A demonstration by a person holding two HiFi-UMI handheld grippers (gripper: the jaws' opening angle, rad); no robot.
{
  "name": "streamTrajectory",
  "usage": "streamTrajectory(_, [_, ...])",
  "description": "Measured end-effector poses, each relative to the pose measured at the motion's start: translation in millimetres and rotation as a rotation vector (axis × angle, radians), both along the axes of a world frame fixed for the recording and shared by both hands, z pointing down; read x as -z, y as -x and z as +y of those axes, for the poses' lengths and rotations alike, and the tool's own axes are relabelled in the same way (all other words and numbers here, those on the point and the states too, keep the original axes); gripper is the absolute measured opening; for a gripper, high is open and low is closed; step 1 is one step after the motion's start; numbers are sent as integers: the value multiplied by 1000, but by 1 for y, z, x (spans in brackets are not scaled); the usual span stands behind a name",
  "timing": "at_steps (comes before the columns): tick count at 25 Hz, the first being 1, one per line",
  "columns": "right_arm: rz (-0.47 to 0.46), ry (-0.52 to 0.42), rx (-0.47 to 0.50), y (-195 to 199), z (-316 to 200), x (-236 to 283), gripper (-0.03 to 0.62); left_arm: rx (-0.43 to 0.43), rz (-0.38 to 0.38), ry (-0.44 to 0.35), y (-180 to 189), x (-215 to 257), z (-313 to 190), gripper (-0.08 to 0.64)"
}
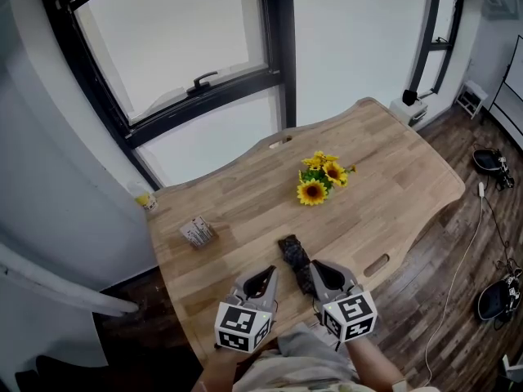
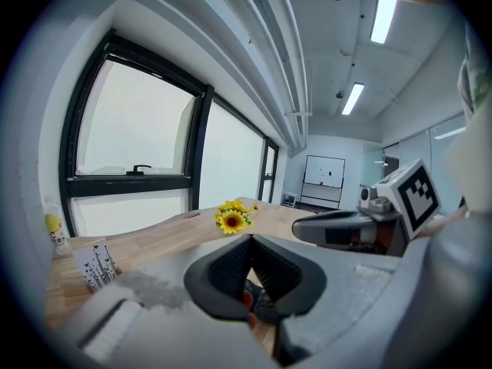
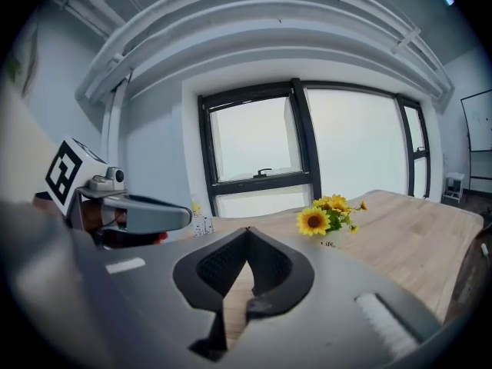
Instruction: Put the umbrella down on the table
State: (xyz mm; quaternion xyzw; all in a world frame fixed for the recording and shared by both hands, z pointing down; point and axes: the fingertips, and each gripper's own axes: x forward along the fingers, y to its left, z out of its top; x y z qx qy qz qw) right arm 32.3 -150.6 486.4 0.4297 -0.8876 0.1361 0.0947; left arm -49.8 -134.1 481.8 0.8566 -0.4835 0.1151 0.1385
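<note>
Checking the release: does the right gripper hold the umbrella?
No, the right gripper is shut on nothing; the umbrella lies on the table.

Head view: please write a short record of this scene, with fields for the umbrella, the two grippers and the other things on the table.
umbrella: dark, folded, lying on the table, held by neither gripper
left gripper: jaws together, empty
right gripper: jaws together, empty
sunflowers: mid table, beyond the umbrella
small box: left part of the table
</note>
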Motion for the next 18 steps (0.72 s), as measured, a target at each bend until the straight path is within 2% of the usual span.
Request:
streamTrajectory(10, [-10,-22,-22,-2,22,15,-2,-12,2,-28,-9,10,23,-9])
streamTrajectory(18, [4,-31,-1,3,41,18,-2,-8,9,-40,-7,15,40,-9])
